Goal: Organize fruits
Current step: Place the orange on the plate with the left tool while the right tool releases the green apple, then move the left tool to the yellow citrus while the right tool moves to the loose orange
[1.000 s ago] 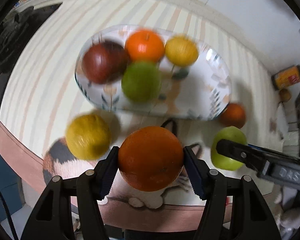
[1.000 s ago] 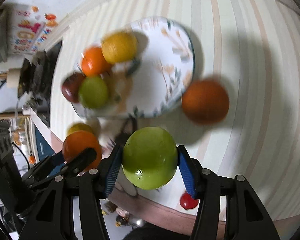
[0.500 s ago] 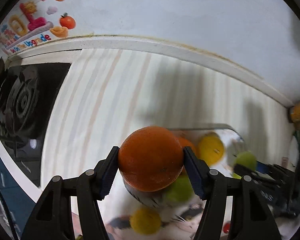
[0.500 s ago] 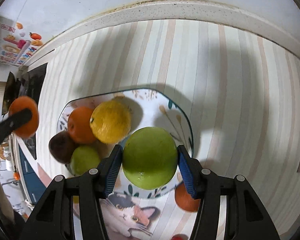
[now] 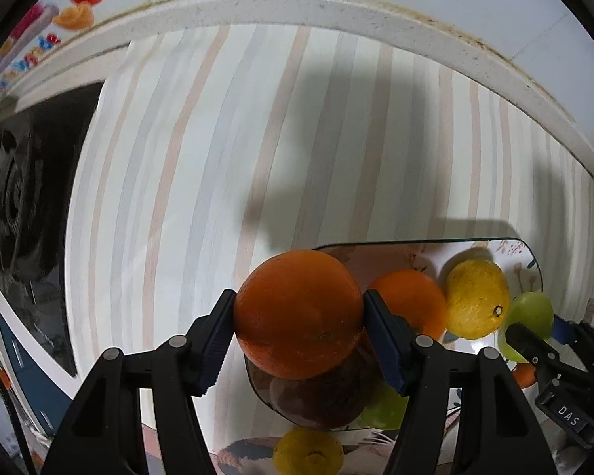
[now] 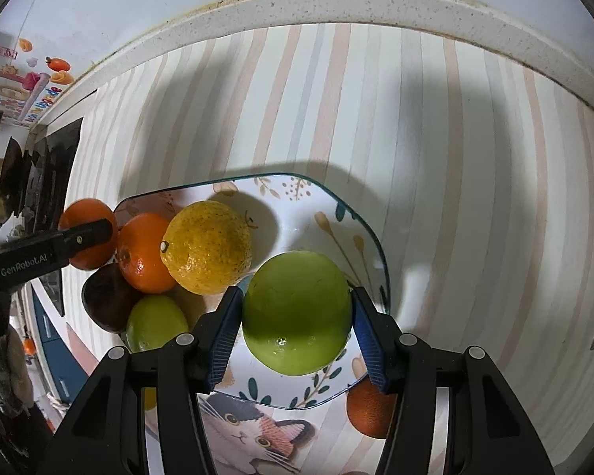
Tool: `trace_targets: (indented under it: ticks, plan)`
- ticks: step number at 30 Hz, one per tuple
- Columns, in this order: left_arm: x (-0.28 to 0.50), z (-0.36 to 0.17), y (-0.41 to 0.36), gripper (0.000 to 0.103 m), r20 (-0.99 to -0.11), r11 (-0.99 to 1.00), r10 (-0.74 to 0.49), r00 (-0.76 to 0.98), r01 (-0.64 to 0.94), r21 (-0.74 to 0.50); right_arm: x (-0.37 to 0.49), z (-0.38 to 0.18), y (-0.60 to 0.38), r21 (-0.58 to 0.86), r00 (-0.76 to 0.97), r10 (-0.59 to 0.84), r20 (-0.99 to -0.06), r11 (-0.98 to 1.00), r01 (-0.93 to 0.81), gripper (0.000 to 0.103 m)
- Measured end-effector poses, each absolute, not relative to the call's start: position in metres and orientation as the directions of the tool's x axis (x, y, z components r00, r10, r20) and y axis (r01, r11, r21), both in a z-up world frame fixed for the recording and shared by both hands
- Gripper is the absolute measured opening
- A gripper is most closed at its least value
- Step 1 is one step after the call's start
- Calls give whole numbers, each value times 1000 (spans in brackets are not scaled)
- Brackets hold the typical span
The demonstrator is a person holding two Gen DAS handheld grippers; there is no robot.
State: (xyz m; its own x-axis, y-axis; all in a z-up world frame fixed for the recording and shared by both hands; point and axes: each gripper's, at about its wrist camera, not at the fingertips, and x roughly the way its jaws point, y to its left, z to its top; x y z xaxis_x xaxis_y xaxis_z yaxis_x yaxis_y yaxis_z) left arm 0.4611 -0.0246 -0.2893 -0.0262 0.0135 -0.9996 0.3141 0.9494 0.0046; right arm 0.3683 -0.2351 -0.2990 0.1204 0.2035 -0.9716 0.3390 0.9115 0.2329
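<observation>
- Striped covering runs across the desk, with a pale raised ledge and wall behind; the patterned plate is the landmark.
- On the plate's left half lie an orange fruit, a yellow citrus, a dark red fruit and a small green fruit; its right half is bare.
- Right gripper has its jaws partly spread and clamped on a green apple, directly over that bare half and pointing steeply down: it looks the better placed to release.
- Left gripper has its jaws about as far apart, gripping a large orange, pointing straight down above the plate's left rim, over the dark fruit.
- Off the plate: another orange at its near right edge, a yellow fruit near its near left edge.
- My guess: the orange needs shifting inward, or it may roll off the pile.
</observation>
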Motion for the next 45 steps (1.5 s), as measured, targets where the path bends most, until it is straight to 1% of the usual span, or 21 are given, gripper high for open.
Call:
trace_targets:
  ticks: [1,2,3,4,5,7,9,11,14,18,24,32,35,45]
  plan:
    - [461,-289,-22,62,-1000,952,8,-29,307,-1,368,-300,-236,234,120,205,-971,910,341,61]
    - [461,-290,-20,62,-1000,953,6,-30,302,-3,368,-299,-235,243,127,212,-969,906,346,68]
    - [460,-289,-17,66,-1000,957,8,-25,292,0,367,-297,-237,251,134,217,-967,902,351,75]
    - [460,-288,-14,85,-1000,957,9,-16,289,4,367,-295,-237,253,138,218,-966,901,352,77]
    - [460,-285,-10,98,-1000,958,-1,-5,288,-3,367,-292,-236,256,141,219,-965,901,351,81]
    - [457,-278,-4,98,-1000,962,-16,10,272,-13,366,-285,-236,257,148,218,-965,902,348,84]
    - [455,-271,3,98,-999,966,-33,18,256,-28,365,-278,-236,243,157,199,-967,908,343,91]
    - [449,-262,9,98,-998,970,-48,35,240,-39,362,-269,-234,212,162,166,-973,920,329,94]
    - [439,-247,16,98,-995,974,-60,79,223,-41,356,-254,-230,167,179,115,-977,937,308,94]
    - [414,-220,16,98,-986,981,-41,162,195,-8,343,-239,-223,116,199,62,-978,955,274,94]
    - [364,-202,20,98,-968,987,-36,250,161,5,315,-220,-211,43,227,-10,-974,973,228,94]
    - [310,-183,24,98,-944,991,-40,328,136,5,269,-191,-196,39,286,-17,-958,981,189,94]
    - [291,-172,25,98,-933,992,-46,358,129,0,251,-172,-189,13,324,-43,-945,986,167,94]
    - [233,-127,27,98,-893,991,-82,443,128,-28,200,-112,-176,25,413,-26,-910,993,118,94]
